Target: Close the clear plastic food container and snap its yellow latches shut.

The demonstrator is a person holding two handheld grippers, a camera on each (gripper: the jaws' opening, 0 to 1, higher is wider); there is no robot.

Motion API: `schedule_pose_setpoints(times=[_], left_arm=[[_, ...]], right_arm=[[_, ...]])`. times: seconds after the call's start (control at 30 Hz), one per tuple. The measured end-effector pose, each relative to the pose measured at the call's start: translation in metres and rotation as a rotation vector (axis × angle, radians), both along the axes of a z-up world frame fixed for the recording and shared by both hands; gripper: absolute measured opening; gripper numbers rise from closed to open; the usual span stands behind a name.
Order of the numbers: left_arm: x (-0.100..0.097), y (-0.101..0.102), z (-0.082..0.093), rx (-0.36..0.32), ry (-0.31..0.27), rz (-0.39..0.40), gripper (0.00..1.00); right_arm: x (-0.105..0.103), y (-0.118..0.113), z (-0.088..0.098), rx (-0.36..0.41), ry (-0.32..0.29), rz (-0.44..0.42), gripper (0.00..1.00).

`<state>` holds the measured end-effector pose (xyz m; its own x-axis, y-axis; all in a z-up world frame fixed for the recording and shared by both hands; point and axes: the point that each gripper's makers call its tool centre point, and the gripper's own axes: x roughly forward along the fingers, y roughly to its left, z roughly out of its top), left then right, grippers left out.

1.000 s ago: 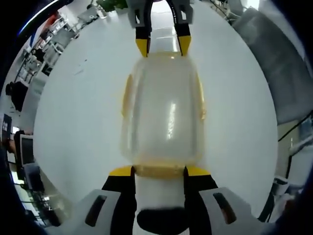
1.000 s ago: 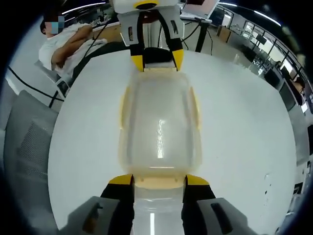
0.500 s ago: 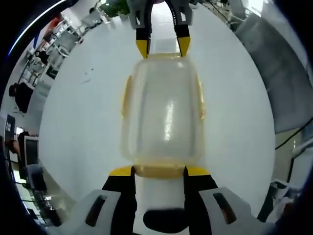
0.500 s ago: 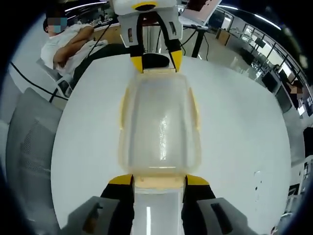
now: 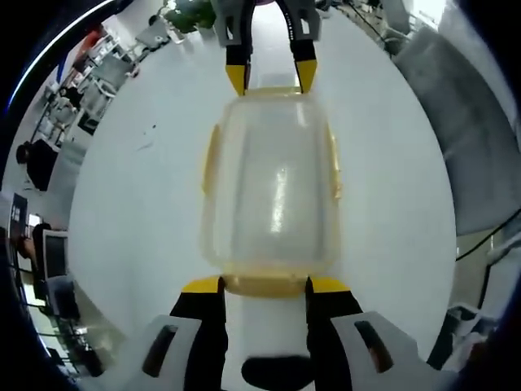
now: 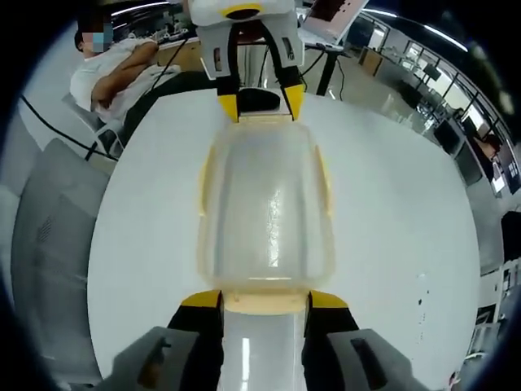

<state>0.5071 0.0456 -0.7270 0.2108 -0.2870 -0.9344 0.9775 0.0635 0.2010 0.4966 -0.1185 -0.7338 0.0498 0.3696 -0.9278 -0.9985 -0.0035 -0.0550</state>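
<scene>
Two grippers bracket the container end to end: left gripper at one short end, right gripper at the opposite one, each with its yellow tips set narrow on either side of the end latch on its side. Far latch sits between the left gripper's tips in the right gripper view. Whether the jaws actually pinch the latches or just flank them, I can't tell. Container sits on the white table, roughly mid-table, clear lid down on the base and seated flat as far as I can see. Side latches run along both long edges of the container and look folded in. Read: lid-closing is done, end latches are the step in hand. Next move calls for pressing each end latch down and inward against the container wall until it clicks, both ends together so the container doesn't slide.
</scene>
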Motion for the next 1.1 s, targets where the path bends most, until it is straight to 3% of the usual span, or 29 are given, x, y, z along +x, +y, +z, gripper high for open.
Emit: schedule_pose_setpoints(times=[0.5, 1.1], left_arm=[[0.004, -0.037, 0.013, 0.008, -0.026, -0.015, 0.35], [-0.002, -0.08, 0.013, 0.018, -0.029, -0.009, 0.35]], right_arm=[[0.003, -0.037, 0.01, -0.005, -0.019, -0.016, 0.35], [-0.005, -0.08, 0.015, 0.001, -0.01, -0.02, 0.35]])
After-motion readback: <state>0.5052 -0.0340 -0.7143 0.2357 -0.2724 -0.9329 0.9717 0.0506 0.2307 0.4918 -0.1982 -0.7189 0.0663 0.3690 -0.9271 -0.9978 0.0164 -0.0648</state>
